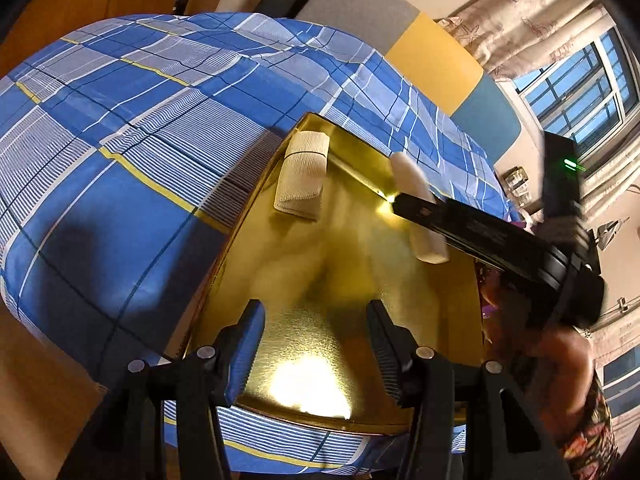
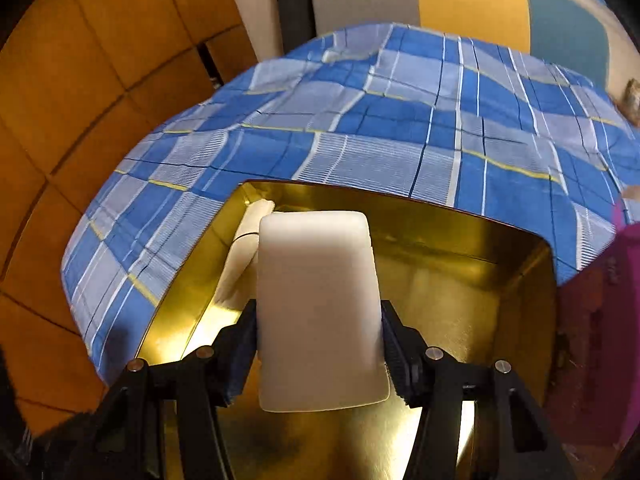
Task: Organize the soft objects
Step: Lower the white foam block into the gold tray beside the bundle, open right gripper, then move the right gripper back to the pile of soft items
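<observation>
Blue plaid bedding (image 1: 120, 128) covers the bed beneath us, and a shallow gold tray (image 1: 332, 320) sits on it near the foot edge, with orange wooden flooring (image 2: 60, 100) beyond.

We hold the left tool (image 1: 316, 344) low over the near end of the tray, its two fingers spread wide with nothing between them, pointing along the tray's length. Our right tool (image 2: 320, 344) comes in from the right side, angled down over the tray, and it is closed on a white foam block (image 2: 318, 308), which stands up between the fingers above the tray floor.

From the left wrist view we see a folded beige cloth (image 1: 302, 176) lying flat in the tray's far left corner, well apart from the foam block (image 1: 416, 208). That view also shows the right tool (image 1: 400, 200) as a long dark bar crossing the block, so we cannot judge its grip from there. A curtained window (image 1: 580, 80) and a patterned garment (image 1: 588, 432) at the right edge appear only there.

From the right wrist view the foam block fills the centre and hides most of the folded cloth (image 2: 244, 248), of which only a pale strip shows just left of the block. A purple item (image 2: 608, 300) at the tray's right side shows only here.
</observation>
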A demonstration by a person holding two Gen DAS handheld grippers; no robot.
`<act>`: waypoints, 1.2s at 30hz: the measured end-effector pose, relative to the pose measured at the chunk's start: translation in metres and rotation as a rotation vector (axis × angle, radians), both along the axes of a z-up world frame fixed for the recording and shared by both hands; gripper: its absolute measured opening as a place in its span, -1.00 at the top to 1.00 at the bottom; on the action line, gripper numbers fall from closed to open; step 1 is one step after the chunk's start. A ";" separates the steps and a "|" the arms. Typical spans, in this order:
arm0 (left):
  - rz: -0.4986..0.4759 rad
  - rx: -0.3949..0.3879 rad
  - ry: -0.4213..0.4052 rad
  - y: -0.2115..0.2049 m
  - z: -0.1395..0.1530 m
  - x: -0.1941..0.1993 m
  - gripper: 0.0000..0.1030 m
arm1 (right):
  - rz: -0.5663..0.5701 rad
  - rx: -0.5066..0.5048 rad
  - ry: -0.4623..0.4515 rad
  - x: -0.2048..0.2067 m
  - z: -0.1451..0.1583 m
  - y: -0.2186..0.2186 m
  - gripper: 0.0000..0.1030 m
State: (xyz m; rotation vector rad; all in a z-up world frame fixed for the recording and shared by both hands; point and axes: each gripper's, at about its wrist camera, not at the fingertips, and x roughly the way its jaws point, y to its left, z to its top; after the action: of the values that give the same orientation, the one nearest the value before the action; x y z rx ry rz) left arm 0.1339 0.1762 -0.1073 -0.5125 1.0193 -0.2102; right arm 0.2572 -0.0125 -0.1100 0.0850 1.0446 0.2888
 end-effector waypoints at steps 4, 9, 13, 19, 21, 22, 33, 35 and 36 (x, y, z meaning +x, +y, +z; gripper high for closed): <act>0.003 -0.004 -0.001 0.005 0.000 -0.003 -0.02 | -0.035 -0.001 0.038 0.019 -0.012 0.010 -0.13; 0.019 -0.011 0.010 0.012 -0.003 -0.005 -0.02 | -0.097 -0.012 0.065 0.035 -0.024 0.018 -0.15; 0.037 -0.021 0.008 0.018 -0.003 -0.007 -0.02 | -0.138 0.030 0.095 0.045 -0.032 0.017 -0.29; 0.077 -0.033 -0.001 0.026 -0.001 -0.008 -0.02 | -0.139 0.105 0.073 0.030 -0.021 0.007 -0.51; 0.075 -0.032 0.003 0.025 -0.002 -0.006 -0.02 | -0.119 0.114 0.056 0.021 -0.014 0.006 -0.51; 0.072 -0.031 0.006 0.023 -0.002 -0.006 -0.02 | -0.100 0.121 0.050 0.014 -0.009 0.006 -0.51; -0.004 -0.032 0.011 -0.010 -0.004 -0.011 -0.02 | 0.036 0.073 -0.075 -0.050 0.047 -0.006 -0.52; -0.022 -0.034 0.006 -0.018 -0.003 -0.013 -0.03 | 0.076 0.065 -0.130 -0.068 0.063 -0.011 -0.52; -0.028 -0.036 0.004 -0.021 -0.003 -0.013 -0.03 | 0.092 0.057 -0.158 -0.076 0.070 -0.014 -0.52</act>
State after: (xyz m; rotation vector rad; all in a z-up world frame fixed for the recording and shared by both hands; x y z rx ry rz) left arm 0.1206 0.1555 -0.1100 -0.5314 1.0288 -0.2529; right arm 0.1813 -0.0263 -0.0403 0.0641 0.8852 0.4030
